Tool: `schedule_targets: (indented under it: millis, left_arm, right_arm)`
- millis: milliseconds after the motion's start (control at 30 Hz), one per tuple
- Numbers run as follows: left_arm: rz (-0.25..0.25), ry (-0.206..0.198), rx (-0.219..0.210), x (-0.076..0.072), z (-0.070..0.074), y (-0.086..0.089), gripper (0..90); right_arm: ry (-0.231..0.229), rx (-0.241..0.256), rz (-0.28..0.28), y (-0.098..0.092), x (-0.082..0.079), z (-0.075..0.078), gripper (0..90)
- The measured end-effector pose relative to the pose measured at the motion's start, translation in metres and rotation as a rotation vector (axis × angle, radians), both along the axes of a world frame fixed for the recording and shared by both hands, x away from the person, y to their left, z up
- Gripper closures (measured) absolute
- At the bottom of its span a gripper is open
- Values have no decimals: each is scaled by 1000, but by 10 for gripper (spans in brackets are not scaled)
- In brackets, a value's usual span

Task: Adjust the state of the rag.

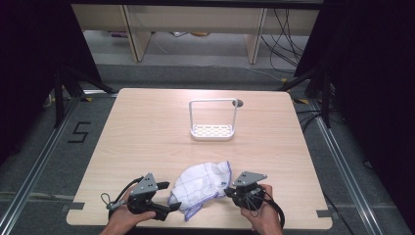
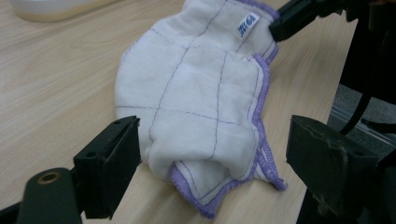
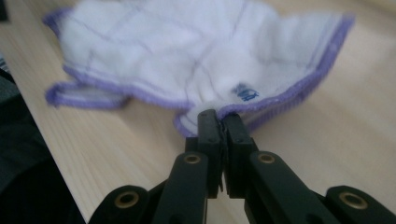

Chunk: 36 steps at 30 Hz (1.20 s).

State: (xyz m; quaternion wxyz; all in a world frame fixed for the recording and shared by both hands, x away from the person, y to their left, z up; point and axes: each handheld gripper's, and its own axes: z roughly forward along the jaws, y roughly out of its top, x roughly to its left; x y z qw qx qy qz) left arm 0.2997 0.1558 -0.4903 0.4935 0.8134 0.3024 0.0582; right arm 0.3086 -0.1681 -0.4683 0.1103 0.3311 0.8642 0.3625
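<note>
While right gripper [image 3: 219,122]: clamped on cloth [image 2: 201,102] corner
Left gripper [image 2: 212,154]: jaws apart; close on near hem, then lift evenly

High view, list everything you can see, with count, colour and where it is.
cloth: one, white with purple edging, crumpled at the near table edge between the grippers
rack: one, white, perforated base with a tall loop handle, upright at table centre-back
table: one, light wood
number marking: one, black 5 on the floor, left of the table
cables: several, black, on the floor behind the table
left gripper: one, black, open around the cloth's end
right gripper: one, black, shut on the cloth's corner
hands: two, holding the grippers
</note>
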Motion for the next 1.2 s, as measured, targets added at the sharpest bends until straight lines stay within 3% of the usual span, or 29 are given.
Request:
schedule_targets:
  millis: [67,167,233,367,533,567,667,700,733,833,867,900,967,1200]
  left_arm:
    - [-10,1,-19,2,0,-3,169]
    - [-29,-13,-14,3,3,-7,165]
    - [-33,-17,-12,3,6,-11,151]
    - [-52,-50,-22,1,6,-21,145]
    - [-83,-58,32,-2,2,-32,145]
    - [-88,-68,40,-3,0,-34,145]
    - [-61,-93,97,-4,-4,-39,147]
    - [-61,-96,129,-3,-5,-41,173]
    - [-62,-97,152,-3,-6,-42,265]
    - [-74,-146,213,2,-8,-38,547]
    - [-63,-149,178,3,-7,-37,631]
    - [-60,-155,162,4,-3,-31,686]
    - [-57,-154,106,6,4,-22,766]
    - [-84,-141,18,10,27,4,838]
  right_arm:
    - [-22,34,20,4,3,13,886]
    - [-41,112,45,10,15,35,886]
    - [-41,193,21,14,31,53,886]
    - [-66,215,9,18,43,65,885]
    - [-88,235,-1,19,46,71,886]
    - [-72,244,-18,18,44,73,885]
    - [-101,263,4,14,48,74,885]
    - [-90,262,-16,13,46,76,885]
    - [-77,274,-12,13,46,76,885]
    - [-99,268,1,12,47,74,885]
    - [-82,271,-19,12,46,74,885]
    - [-102,248,-18,10,46,75,885]
    - [-86,246,-29,9,45,75,885]
    - [-104,246,-32,4,42,80,885]
